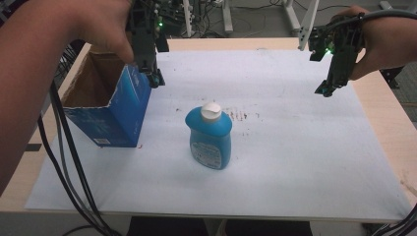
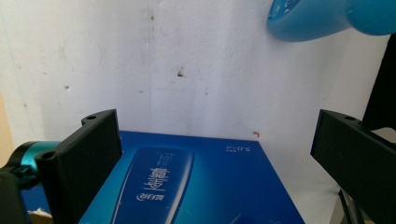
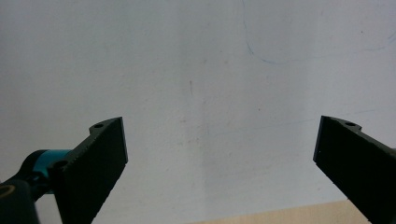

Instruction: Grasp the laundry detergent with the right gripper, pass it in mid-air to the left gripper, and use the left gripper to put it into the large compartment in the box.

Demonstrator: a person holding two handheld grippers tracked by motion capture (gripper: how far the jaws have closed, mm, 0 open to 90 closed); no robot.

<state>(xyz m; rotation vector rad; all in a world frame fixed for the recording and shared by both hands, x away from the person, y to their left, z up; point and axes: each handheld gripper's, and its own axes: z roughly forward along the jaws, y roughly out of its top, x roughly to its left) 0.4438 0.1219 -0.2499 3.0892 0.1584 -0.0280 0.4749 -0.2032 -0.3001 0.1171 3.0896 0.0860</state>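
Two grippers up, both spread wide, nothing pinched. Left gripper (image 1: 156, 78) hovers right over the open blue box (image 1: 115, 110), at its far corner nearest the bottle, probably lining up to steady it or grab its wall. Blue bottle (image 1: 210, 137) with white cap stands upright on the white surface (image 1: 295, 162), just beside the box and apart from it. Right gripper (image 1: 327, 89) idles well beyond the bottle, likely waiting to fetch it.

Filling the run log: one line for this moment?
left claw open over box | right claw open, raised | bottle upright on mat
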